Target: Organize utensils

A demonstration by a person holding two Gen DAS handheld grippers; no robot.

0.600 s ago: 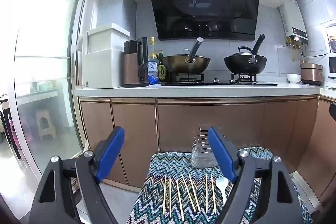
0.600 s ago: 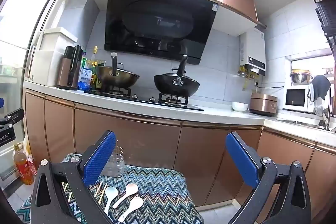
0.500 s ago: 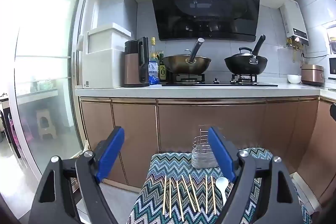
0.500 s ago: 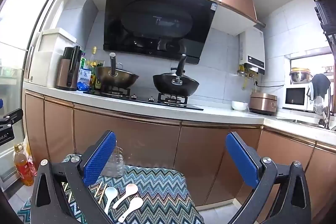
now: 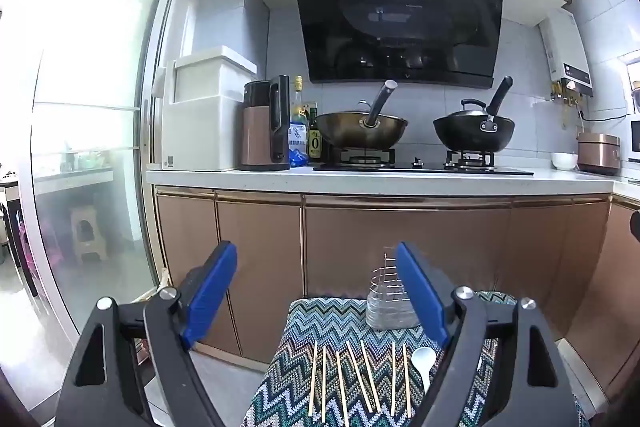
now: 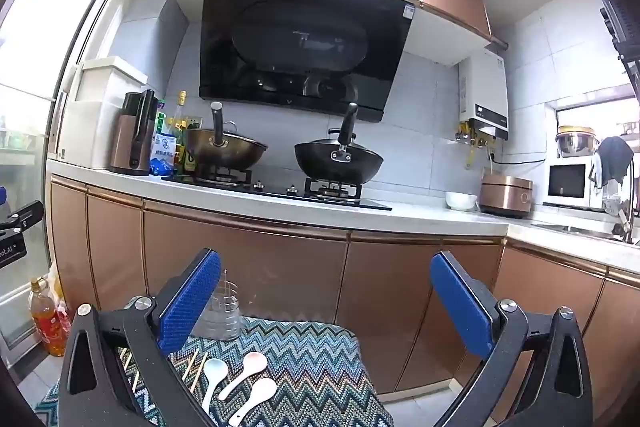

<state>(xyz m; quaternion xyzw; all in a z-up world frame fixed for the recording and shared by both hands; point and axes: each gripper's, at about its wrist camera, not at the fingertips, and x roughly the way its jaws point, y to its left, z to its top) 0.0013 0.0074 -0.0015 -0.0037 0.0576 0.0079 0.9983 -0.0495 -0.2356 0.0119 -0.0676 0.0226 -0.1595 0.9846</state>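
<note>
Zigzag cloth: we have a knitted, chevron-patterned cloth (image 5: 320,323) over a low surface in front of the copper cabinets (image 5: 400,247); everything to sort lies on it.
Holder: our wire utensil holder (image 5: 386,303) stands at the cloth's far edge, and we see nothing in it.
Grippers: we hold the left gripper (image 5: 316,291) and the right gripper (image 6: 326,301) above the cloth, both spread wide with nothing between the blue pads.
Chopsticks: seven wooden chopsticks (image 5: 360,375) lie loose in a rough row near the holder.
Spoons: three spoons (image 6: 244,379) lie flat beside the chopsticks.
Progress: we judge nothing is sorted yet; every piece is left to place.
</note>
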